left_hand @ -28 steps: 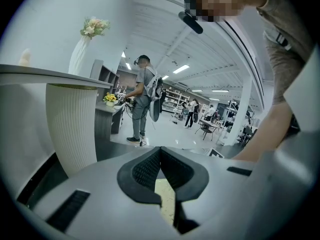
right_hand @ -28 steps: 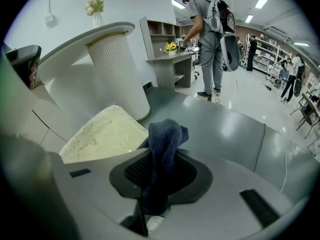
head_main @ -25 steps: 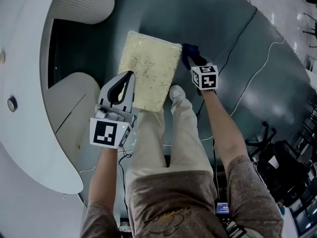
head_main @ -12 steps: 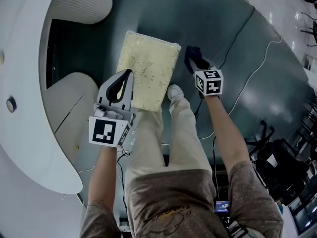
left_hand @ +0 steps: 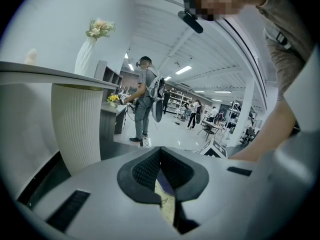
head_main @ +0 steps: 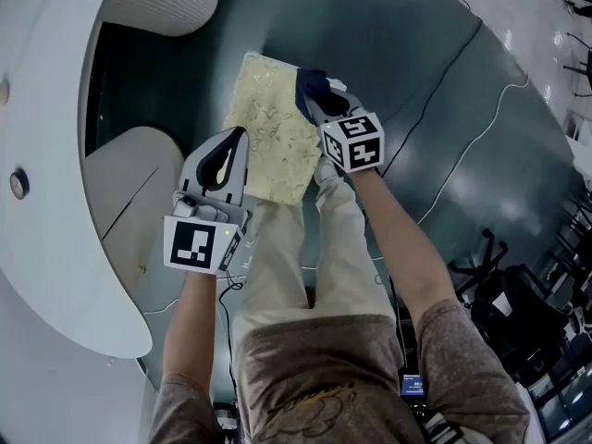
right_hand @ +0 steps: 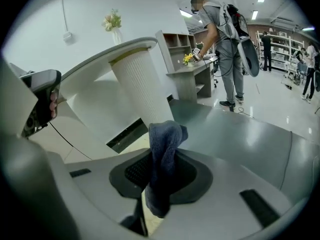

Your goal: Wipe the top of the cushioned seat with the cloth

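A curved white counter (head_main: 46, 202) sweeps along the outer side of the left gripper (head_main: 237, 141), which hangs over the near left edge of the cushioned seat (head_main: 268, 128). Its dark ridged pads (left_hand: 145, 169) are pressed together at the tips with nothing between them. In the left gripper view, a sliver of the pale yellow seat shows below the jaws, with a ribbed white column (left_hand: 75, 124) and a standing person (left_hand: 145, 99) beyond. The seat, a patterned rectangular cushion, lies on the dark floor (head_main: 444, 155) ahead of both grippers. Over its far right part, the right gripper (head_main: 319, 104) pinches the dark blue cloth (head_main: 310, 83). In the right gripper view, the cloth (right_hand: 162, 154) bunches above the jaws and hangs below them. Whether it touches the seat cannot be told. A thin cable (head_main: 453, 169) trails across the floor to the right gripper's outer side.
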Demonstrator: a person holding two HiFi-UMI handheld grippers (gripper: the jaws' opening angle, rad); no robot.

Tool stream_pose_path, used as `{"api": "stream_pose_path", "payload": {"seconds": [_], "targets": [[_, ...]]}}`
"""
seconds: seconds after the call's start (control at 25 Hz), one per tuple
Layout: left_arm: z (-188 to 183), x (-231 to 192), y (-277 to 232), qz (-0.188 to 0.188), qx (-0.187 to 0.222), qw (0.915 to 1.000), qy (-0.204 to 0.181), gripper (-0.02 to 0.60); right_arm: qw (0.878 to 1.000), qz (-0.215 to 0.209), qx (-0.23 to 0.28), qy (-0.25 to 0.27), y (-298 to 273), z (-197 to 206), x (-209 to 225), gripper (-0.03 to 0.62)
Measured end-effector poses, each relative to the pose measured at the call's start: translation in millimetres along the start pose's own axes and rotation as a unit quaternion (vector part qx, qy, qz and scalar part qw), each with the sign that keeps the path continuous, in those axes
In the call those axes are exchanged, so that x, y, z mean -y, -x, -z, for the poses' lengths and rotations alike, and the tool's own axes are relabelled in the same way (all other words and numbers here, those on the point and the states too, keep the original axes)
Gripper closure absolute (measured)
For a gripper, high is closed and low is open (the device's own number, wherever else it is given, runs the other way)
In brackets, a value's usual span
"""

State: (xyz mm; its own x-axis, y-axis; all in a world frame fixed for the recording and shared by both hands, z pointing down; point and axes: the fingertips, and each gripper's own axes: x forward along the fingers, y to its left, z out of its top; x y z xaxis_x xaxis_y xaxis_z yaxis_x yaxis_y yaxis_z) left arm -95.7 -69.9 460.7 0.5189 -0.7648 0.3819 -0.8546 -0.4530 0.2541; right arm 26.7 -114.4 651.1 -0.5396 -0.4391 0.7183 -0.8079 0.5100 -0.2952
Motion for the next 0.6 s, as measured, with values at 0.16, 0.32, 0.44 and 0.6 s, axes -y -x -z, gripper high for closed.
{"api": "stream_pose_path", "payload": {"seconds": [0.16,0.32,0.44,0.6], "targets": [[3,-9,8,-0.007,0.000,1.0000,0.002,0.565,1.000,-0.031,0.004,0.002,-30,-14,-43,0.508],[5,-24,19,-0.016,-0.002,0.9999,0.005,0.565,0.998,-0.058,0.001,0.002,-56,-17,-85,0.508],[6,-35,28,-0.025,-0.001,0.9996,0.009,0.565,0.997,-0.074,-0.006,0.003,-71,-13,-112,0.508],[9,-44,36,-0.036,-0.003,0.9993,0.012,0.565,0.996,-0.087,-0.015,0.003,-84,-6,-133,0.508]]}}
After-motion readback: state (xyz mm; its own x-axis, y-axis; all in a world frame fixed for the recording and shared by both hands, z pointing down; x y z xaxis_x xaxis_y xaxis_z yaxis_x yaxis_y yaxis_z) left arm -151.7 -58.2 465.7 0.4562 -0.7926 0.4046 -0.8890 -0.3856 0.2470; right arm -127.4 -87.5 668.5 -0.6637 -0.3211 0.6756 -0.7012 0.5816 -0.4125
